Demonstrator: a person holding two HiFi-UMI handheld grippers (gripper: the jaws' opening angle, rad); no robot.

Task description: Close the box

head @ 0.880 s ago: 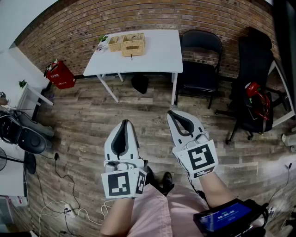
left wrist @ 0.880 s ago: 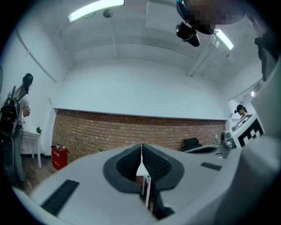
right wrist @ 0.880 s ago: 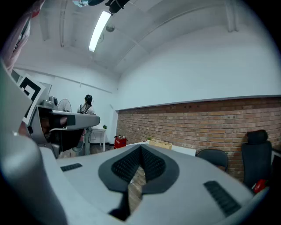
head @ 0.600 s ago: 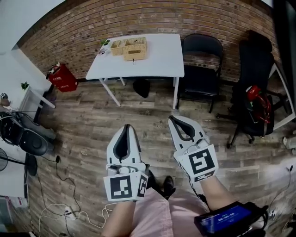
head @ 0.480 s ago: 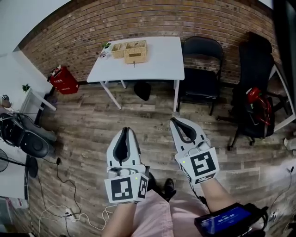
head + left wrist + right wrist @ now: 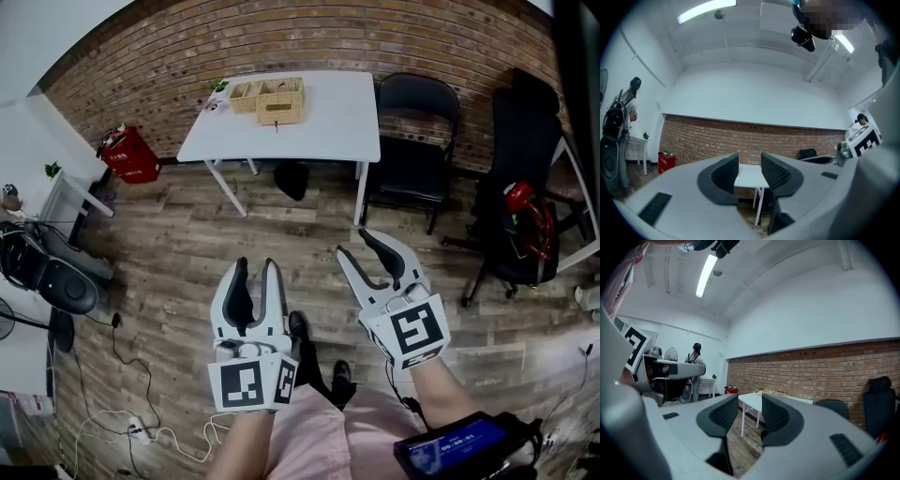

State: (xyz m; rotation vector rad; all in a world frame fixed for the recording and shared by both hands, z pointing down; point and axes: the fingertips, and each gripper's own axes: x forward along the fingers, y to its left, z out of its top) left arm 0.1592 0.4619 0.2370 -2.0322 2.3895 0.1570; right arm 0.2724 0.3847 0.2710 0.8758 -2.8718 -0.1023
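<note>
A wicker box [image 6: 280,100] with a smaller wicker tray [image 6: 246,93] beside it stands at the far left end of a white table [image 6: 319,117] by the brick wall. I hold both grippers low over the wooden floor, well short of the table. My left gripper [image 6: 256,271] is open with nothing between its jaws. My right gripper [image 6: 357,247] is open and empty too. In the left gripper view the table [image 6: 750,176] shows through the gap of the left gripper [image 6: 750,168]. In the right gripper view the wicker box [image 6: 771,393] appears far beyond the right gripper [image 6: 750,409].
A black folding chair [image 6: 412,122] stands right of the table, and a black office chair [image 6: 520,178] with a red item further right. A red container [image 6: 127,155] sits at the wall on the left. Cables [image 6: 122,412] and dark equipment [image 6: 47,281] lie on the floor at left.
Both grippers' jaws were together before and now stand apart. The hands stay at about the same place over the floor.
</note>
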